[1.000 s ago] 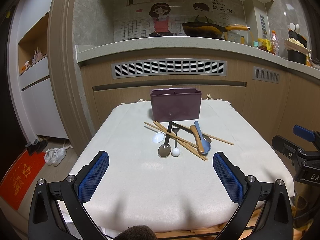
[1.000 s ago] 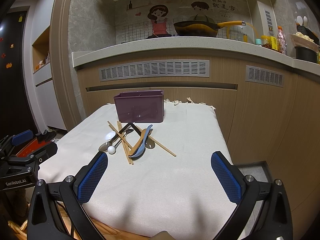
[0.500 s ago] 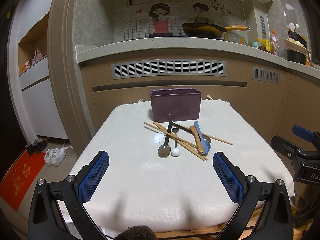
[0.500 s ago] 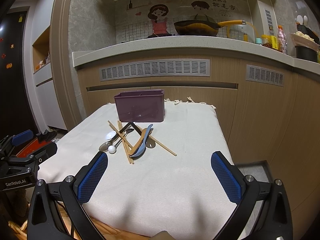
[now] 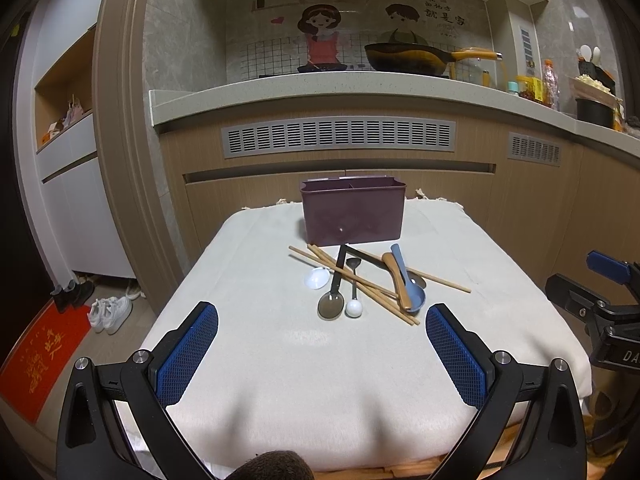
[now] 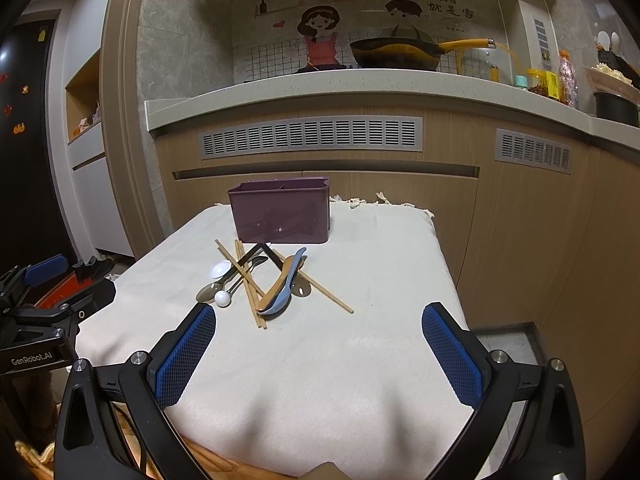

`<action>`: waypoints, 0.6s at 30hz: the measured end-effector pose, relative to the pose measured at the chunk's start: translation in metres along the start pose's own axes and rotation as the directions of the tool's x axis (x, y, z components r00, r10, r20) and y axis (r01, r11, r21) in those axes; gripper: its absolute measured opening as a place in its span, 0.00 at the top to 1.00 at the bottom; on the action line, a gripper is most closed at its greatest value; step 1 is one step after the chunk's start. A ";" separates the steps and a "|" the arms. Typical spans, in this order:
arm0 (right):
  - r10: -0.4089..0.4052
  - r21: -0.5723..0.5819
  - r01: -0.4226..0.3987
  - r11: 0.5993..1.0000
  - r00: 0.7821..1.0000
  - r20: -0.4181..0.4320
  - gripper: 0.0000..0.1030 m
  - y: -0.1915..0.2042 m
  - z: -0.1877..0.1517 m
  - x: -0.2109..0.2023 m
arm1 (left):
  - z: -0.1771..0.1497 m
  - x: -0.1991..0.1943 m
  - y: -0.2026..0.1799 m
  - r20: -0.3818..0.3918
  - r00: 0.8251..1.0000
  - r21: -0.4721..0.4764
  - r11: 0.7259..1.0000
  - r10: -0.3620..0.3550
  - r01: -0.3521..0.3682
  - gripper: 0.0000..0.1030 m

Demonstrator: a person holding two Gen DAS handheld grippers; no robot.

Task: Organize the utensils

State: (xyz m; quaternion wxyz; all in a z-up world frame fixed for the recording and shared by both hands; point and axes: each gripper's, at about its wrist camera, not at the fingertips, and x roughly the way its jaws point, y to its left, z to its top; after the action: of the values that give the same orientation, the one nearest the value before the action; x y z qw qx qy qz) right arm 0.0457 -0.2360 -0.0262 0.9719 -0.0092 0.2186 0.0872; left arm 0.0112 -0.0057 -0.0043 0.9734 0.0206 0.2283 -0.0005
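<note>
A purple utensil holder stands upright at the far end of a cloth-covered table. In front of it lies a heap of utensils: wooden chopsticks, a metal spoon, a white spoon, a small white-ended spoon, a blue spoon and a wooden spoon. My left gripper is open near the front edge, well short of the heap. My right gripper is open too, with nothing between its fingers.
Kitchen cabinets and a counter with a pan rise behind the table. The right gripper's body shows at the table's right edge, the left one at its left. Shoes and a red mat lie on the floor.
</note>
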 end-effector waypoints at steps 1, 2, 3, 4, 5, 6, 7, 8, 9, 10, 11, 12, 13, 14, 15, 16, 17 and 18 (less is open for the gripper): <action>-0.001 0.001 0.001 1.000 1.000 -0.002 0.00 -0.001 0.002 0.002 | 0.002 0.002 0.000 0.002 1.000 0.002 1.000 0.002 -0.002 0.00; 0.000 0.003 0.000 1.000 1.000 -0.005 0.00 -0.002 0.003 0.005 | 0.004 0.004 0.001 0.005 1.000 0.003 1.000 0.001 -0.001 0.00; 0.001 0.007 -0.001 1.000 1.000 -0.008 0.00 -0.002 0.005 0.007 | 0.006 0.007 0.001 0.008 1.000 0.002 1.000 0.001 -0.001 0.00; -0.001 0.008 0.001 1.000 1.000 -0.009 0.00 -0.003 0.007 0.010 | 0.009 0.009 0.001 0.012 1.000 -0.001 1.000 0.000 0.000 0.00; -0.005 0.006 0.005 1.000 1.000 -0.007 0.00 -0.003 0.009 0.012 | 0.011 0.011 0.002 0.016 1.000 -0.002 1.000 -0.003 0.003 0.00; -0.010 0.002 0.010 1.000 1.000 -0.003 0.00 -0.003 0.011 0.014 | 0.013 0.014 0.002 0.020 1.000 -0.001 1.000 -0.005 0.005 0.00; -0.016 -0.007 0.016 1.000 1.000 0.001 0.00 -0.002 0.013 0.016 | 0.015 0.017 0.002 0.023 1.000 0.000 1.000 -0.006 0.006 0.00; -0.019 -0.015 0.019 1.000 1.000 0.003 0.00 -0.002 0.016 0.018 | 0.017 0.021 0.002 0.024 1.000 0.003 1.000 -0.005 0.005 0.00; -0.020 -0.023 0.020 1.000 1.000 0.004 0.00 -0.001 0.017 0.021 | 0.019 0.025 0.003 0.021 1.000 0.005 1.000 -0.005 0.005 0.00; -0.019 -0.029 0.019 0.999 1.000 0.003 0.00 0.000 0.019 0.023 | 0.021 0.029 0.003 0.016 1.000 0.007 1.000 -0.007 0.007 0.00; -0.017 -0.034 0.017 0.999 1.000 -0.001 0.00 0.000 0.021 0.027 | 0.024 0.036 0.004 0.007 1.000 0.007 1.000 -0.011 0.011 0.00; -0.012 -0.037 0.012 0.999 1.000 -0.009 0.00 0.001 0.023 0.032 | 0.025 0.041 0.005 0.001 1.000 0.006 1.000 -0.014 0.014 0.00; -0.008 -0.037 0.007 0.999 1.000 -0.016 0.00 0.000 0.025 0.036 | 0.028 0.049 0.006 -0.011 1.000 0.004 1.000 -0.018 0.018 0.00; -0.003 -0.035 0.002 0.999 1.000 -0.024 0.00 -0.001 0.028 0.041 | 0.030 0.055 0.007 -0.020 1.000 0.001 1.000 -0.023 0.023 0.00; -0.002 -0.034 0.001 0.999 1.000 -0.030 0.00 -0.001 0.030 0.046 | 0.031 0.060 0.008 -0.028 0.999 -0.001 1.000 -0.027 0.027 0.00; -0.002 -0.034 0.001 0.999 0.999 -0.038 0.00 -0.002 0.032 0.052 | 0.033 0.067 0.009 -0.037 0.999 -0.001 1.000 -0.028 0.028 0.00; -0.004 -0.037 0.003 0.999 0.999 -0.044 0.00 -0.003 0.035 0.058 | 0.035 0.075 0.009 -0.048 0.998 0.001 1.000 -0.029 0.029 0.00; -0.008 -0.041 0.006 0.999 0.999 -0.049 0.00 -0.003 0.036 0.064 | 0.036 0.083 0.011 -0.061 0.998 0.003 1.000 -0.030 0.031 0.00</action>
State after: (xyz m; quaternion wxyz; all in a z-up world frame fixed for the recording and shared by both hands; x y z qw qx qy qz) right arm 0.1182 -0.2268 -0.0204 0.9661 -0.0321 0.2405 0.0879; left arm 0.1020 0.0042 -0.0082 0.9658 0.0192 0.2580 -0.0152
